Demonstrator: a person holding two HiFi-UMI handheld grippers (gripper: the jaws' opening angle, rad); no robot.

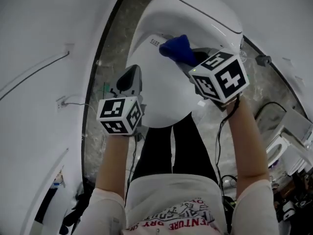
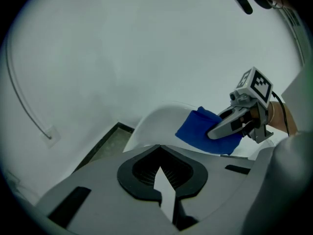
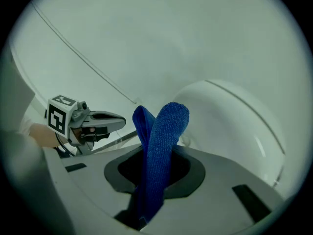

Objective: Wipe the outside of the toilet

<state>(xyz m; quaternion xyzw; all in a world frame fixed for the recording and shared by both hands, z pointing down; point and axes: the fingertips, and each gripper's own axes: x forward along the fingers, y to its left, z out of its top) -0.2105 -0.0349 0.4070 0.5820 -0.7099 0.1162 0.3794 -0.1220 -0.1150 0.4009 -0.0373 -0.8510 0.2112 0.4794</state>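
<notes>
Below the head camera, the white toilet lay with its long axis running straight away from the person's legs, and its rounded, seamed end pointed away from them. The right claw sat over the middle of the shell, clamped on a blue cloth that stuck out ahead of it toward the far end. The left claw hung off the toilet's left flank, over the marbled floor, and looked empty. The right claw was plainly the nearer one to the surface due for wiping.

From the left claw's own camera, its jaws stood almost together with only a thin slit between them and nothing held. The toilet's white curve lay ahead and slightly right. The cloth seemed pressed flat on that curve under the other claw, though actual contact was hard to confirm.

From the right claw's camera, the jaws gripped the cloth low down. It rose between them as a folded strip, its long axis in line with the jaws and its tip bent forward. The toilet's dome swelled just ahead and to the right. My reading was that the next stroke depended on carrying the cloth rightward over that dome.
</notes>
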